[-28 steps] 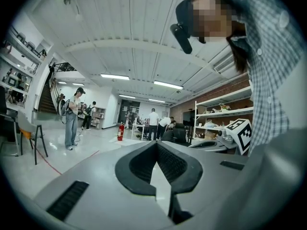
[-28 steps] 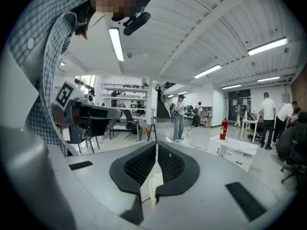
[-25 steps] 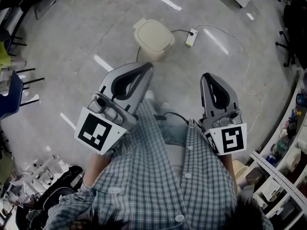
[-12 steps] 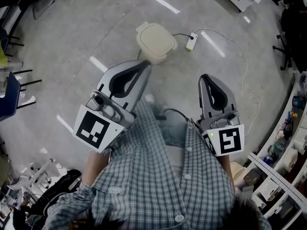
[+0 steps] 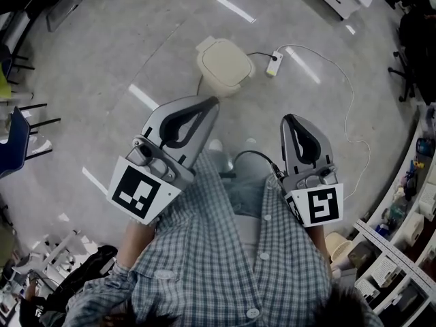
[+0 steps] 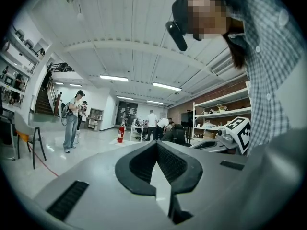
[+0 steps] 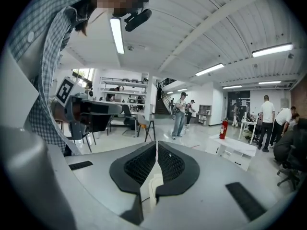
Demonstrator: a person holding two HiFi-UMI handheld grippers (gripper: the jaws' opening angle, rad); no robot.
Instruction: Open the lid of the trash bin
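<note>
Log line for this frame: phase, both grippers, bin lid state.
phase: pre-contact | left gripper: shut, empty | right gripper: shut, empty | trash bin lid: closed, untouched, on floor ahead of both grippers

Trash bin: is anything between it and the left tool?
Nothing visible. Only bare floor separates the left tool from the trash bin; the power strip and its cable lie off to the bin's right.

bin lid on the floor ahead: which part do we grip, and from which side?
Probably the lid rim on the edge nearest the person, approached from that side with one tong hooked under. The lid lies flat and shut, so only its rim offers a hold. The small block on the far corner looks like a hinge, though the head view can't confirm that.
</note>
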